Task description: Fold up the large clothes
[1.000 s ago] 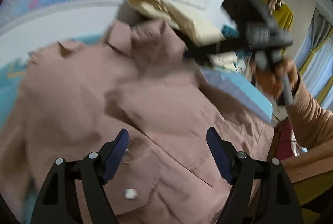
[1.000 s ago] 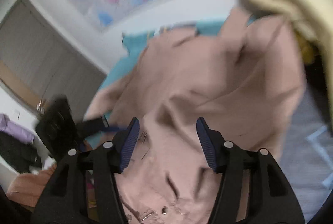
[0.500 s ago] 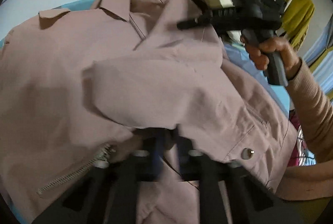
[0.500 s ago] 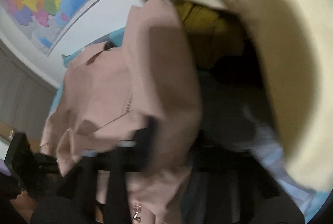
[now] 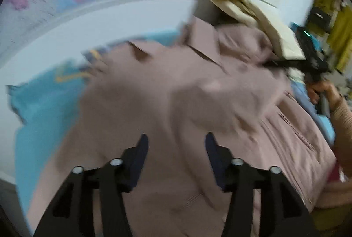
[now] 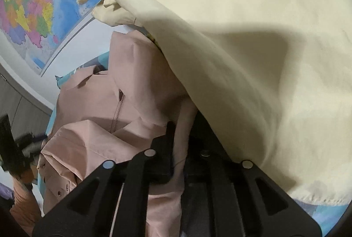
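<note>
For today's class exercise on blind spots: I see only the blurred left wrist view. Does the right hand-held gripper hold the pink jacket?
Observer: Yes. The right hand-held gripper is shut on a fold of the pink jacket.
Operator: Anything crowding it?
Observer: A cream garment drapes over its right finger and hides most of it.
Operator: Is the zipper showing?
Observer: Yes. The zipper shows on the jacket, left of the clamped fold.

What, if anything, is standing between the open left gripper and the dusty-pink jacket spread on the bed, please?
Nothing visible does. The left gripper hangs open directly over the dusty-pink zip jacket, with only air between. The cream-coloured garment lies off at the jacket's far collar side, beside the right gripper, which is shut on a fold of the jacket.
</note>
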`<state>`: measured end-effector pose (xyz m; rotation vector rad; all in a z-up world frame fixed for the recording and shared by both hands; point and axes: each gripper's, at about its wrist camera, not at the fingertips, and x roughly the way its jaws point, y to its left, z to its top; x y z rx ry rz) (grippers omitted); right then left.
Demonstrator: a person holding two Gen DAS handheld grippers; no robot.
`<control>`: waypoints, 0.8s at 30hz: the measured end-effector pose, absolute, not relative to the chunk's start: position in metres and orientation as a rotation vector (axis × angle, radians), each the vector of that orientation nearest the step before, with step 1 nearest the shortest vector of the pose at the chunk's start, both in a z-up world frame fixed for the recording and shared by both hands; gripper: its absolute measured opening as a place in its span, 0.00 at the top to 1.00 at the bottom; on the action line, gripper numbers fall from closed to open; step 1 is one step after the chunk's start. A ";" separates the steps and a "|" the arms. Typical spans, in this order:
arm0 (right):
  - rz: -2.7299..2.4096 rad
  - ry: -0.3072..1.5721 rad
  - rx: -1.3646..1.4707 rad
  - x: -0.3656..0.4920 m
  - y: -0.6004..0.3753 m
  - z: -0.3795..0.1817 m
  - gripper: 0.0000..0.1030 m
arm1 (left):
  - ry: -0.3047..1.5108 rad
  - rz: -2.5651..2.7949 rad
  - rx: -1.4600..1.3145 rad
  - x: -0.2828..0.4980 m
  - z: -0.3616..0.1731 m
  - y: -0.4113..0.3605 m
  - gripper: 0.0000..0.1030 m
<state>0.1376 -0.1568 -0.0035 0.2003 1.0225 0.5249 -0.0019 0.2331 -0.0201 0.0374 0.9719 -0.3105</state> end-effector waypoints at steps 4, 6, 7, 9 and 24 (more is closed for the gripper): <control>0.528 0.977 0.174 0.116 -0.157 0.008 0.63 | 1.010 -0.397 0.086 -0.015 -0.043 0.207 0.17; 0.550 0.968 0.174 0.108 -0.158 0.012 0.63 | 1.051 -0.405 0.112 -0.013 -0.059 0.193 0.18; 0.552 0.965 0.171 0.105 -0.159 0.013 0.62 | 1.074 -0.399 0.121 -0.010 -0.066 0.191 0.29; 0.562 0.972 0.173 0.099 -0.161 0.013 0.61 | 1.064 -0.382 0.154 -0.008 -0.075 0.189 0.49; 0.600 0.828 0.046 0.070 -0.124 0.046 0.61 | 0.882 0.019 0.637 0.011 -0.014 0.266 0.67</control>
